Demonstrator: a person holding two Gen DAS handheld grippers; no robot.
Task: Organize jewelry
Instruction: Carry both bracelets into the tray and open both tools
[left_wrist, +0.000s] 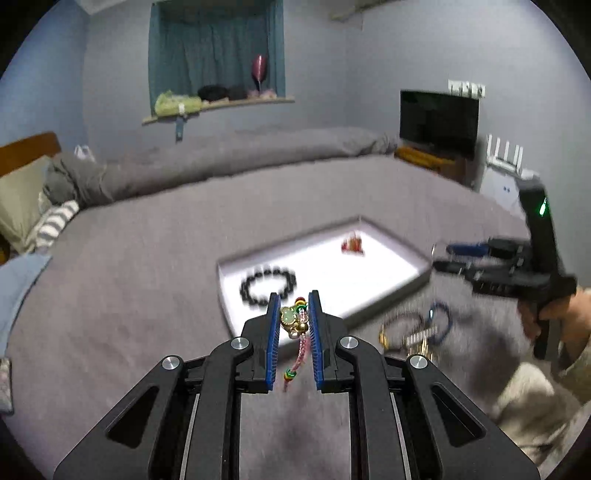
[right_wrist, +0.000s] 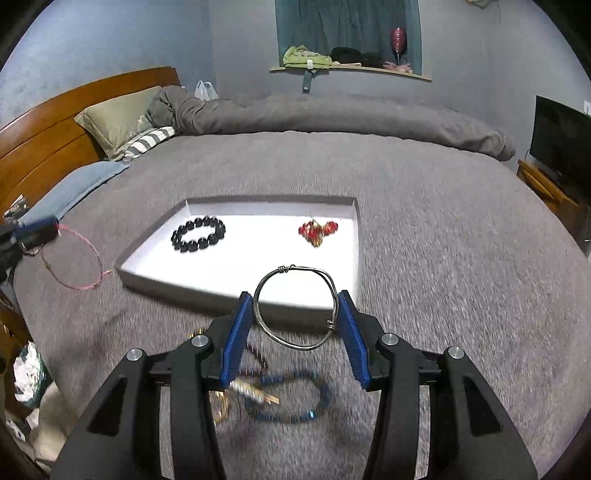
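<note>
Item one: the left hand-held gripper (left_wrist: 293, 314), in the lower centre of the left wrist view, was clamped on a pink cord bracelet (left_wrist: 295, 325) with a pale green charm and small red, yellow and green beads; the cord hung down between the blue pads.

Item two: the right hand-held gripper (right_wrist: 295, 314), lower centre of the right wrist view, was clamped across a thin silver wire bangle (right_wrist: 297, 308), one pad on each side of the ring, which was held above the bed (right_wrist: 443, 240).

Item three: a shallow white tray (right_wrist: 351, 206) lay on the grey bed cover at mid-frame. In it we recorded a black bead bracelet (right_wrist: 198, 233) toward the left and a red bead piece with gold parts (right_wrist: 317, 230) toward the right, well apart from each other.

Item four: loose jewelry lay on the cover just below the tray's near edge: a blue bead bracelet (right_wrist: 295, 398), and beside it a gold-coloured piece (right_wrist: 255, 395), too blurred for us to say what kind, perhaps a chain or clasp.

Item five: a person's hand (left_wrist: 554, 317) showed at the right edge of the left wrist view, gripping the other tool's handle.
</note>
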